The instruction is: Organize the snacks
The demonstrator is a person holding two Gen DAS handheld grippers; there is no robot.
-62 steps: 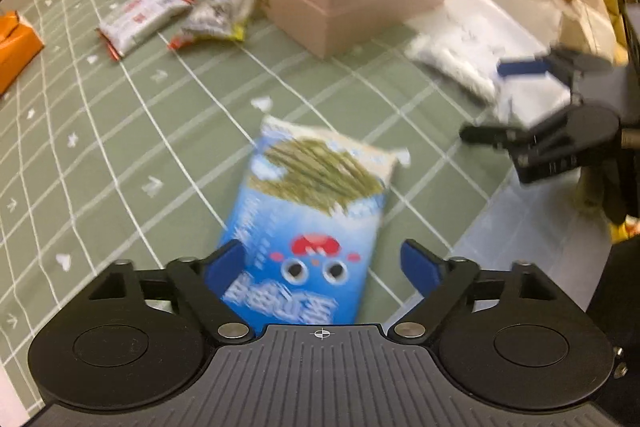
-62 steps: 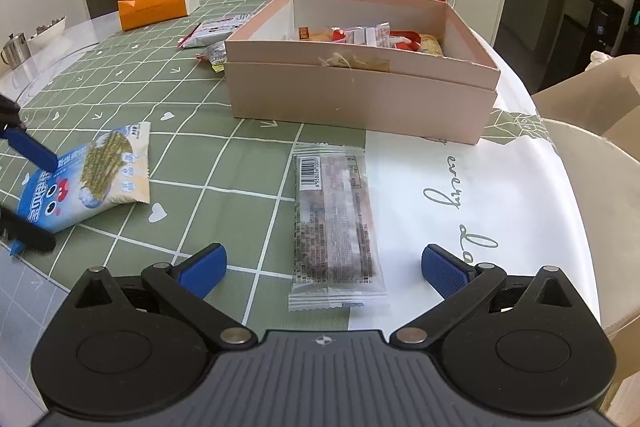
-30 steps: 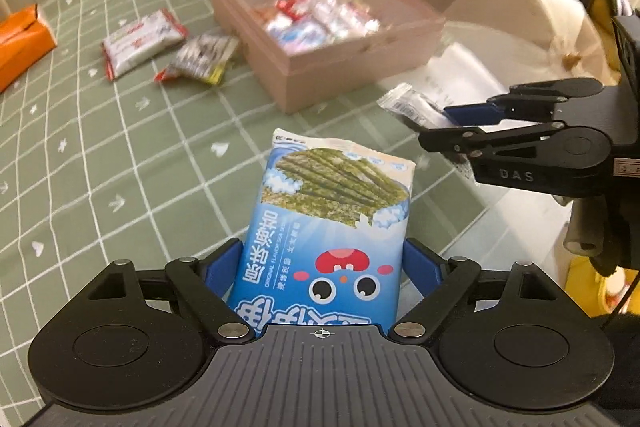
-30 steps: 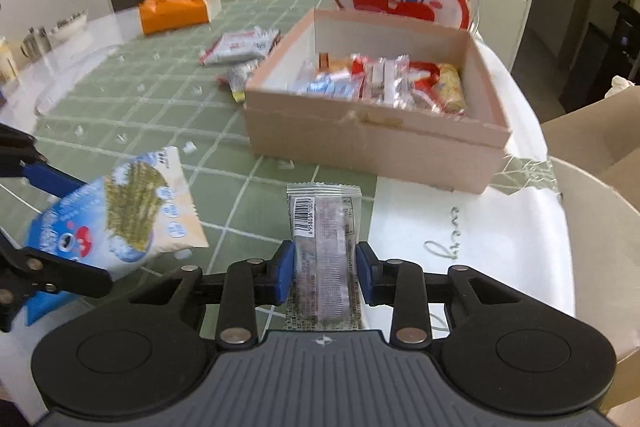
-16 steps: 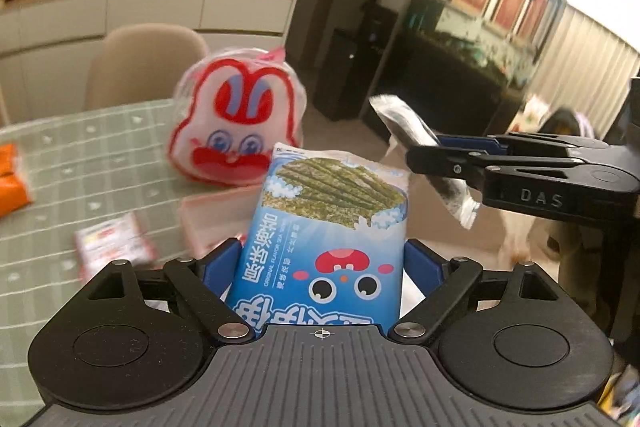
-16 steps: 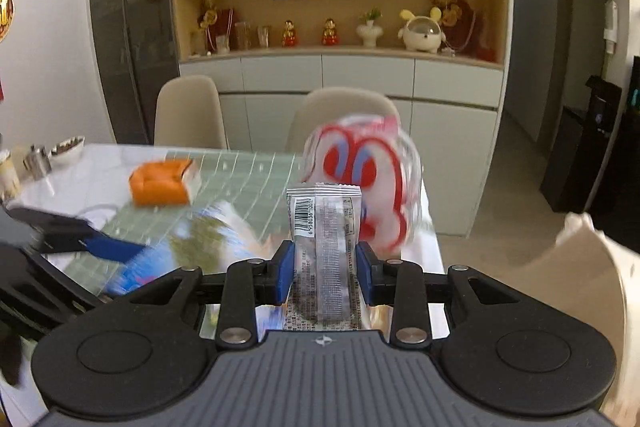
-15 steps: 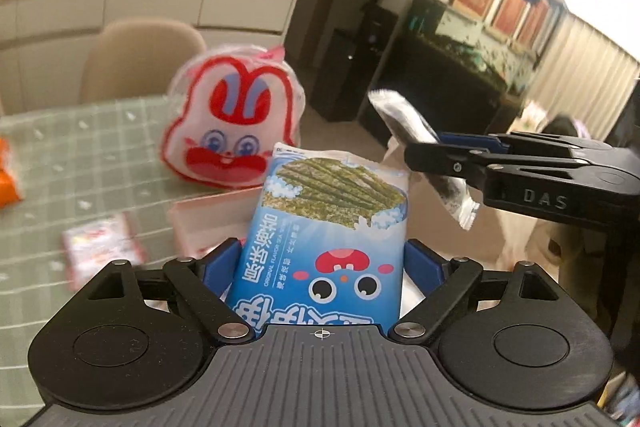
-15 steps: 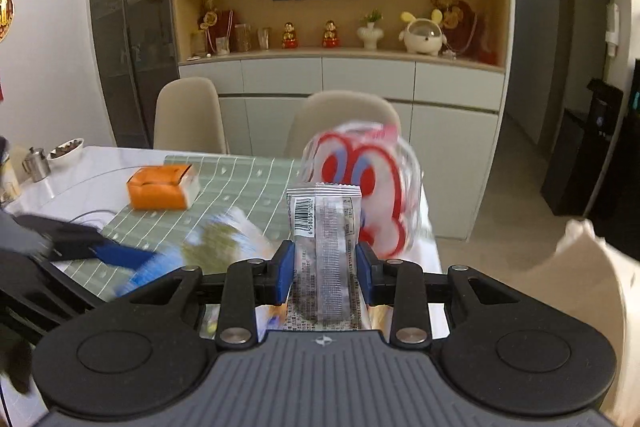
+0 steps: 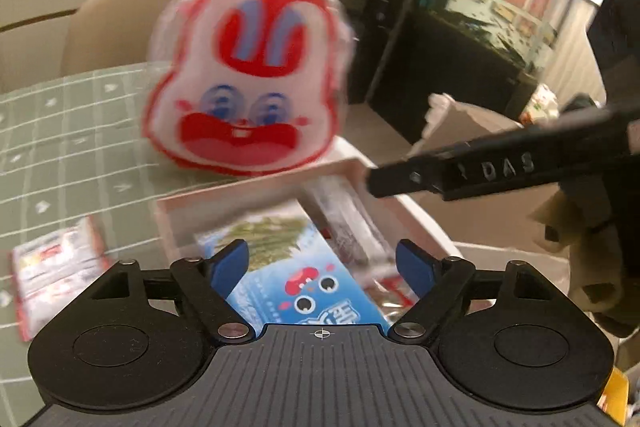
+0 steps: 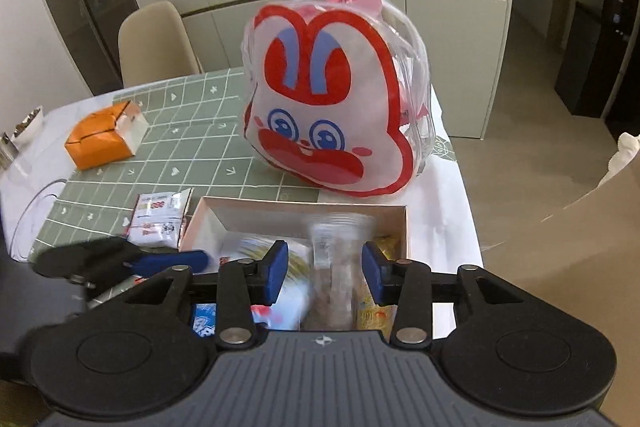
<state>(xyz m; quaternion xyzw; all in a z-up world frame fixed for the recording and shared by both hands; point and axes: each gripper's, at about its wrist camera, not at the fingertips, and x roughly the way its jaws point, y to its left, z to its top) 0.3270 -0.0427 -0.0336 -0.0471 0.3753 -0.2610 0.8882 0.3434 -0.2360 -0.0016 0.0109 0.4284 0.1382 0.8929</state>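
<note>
Over the pink box [image 10: 394,217], both the left gripper [image 9: 322,261] and right gripper [image 10: 324,267] stand released, the seaweed packet [image 9: 304,283] and, seemingly, the blurred clear-wrapped bar [image 10: 336,267] dropping inside; next, fetch the packets left of it.

Left gripper [image 9: 323,263] spread, right gripper [image 10: 323,271] spread

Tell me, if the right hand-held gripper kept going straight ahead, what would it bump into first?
Probably the far wall of the pink box, or the rabbit-face bag behind it if it clears the rim; depth is unclear.
</note>
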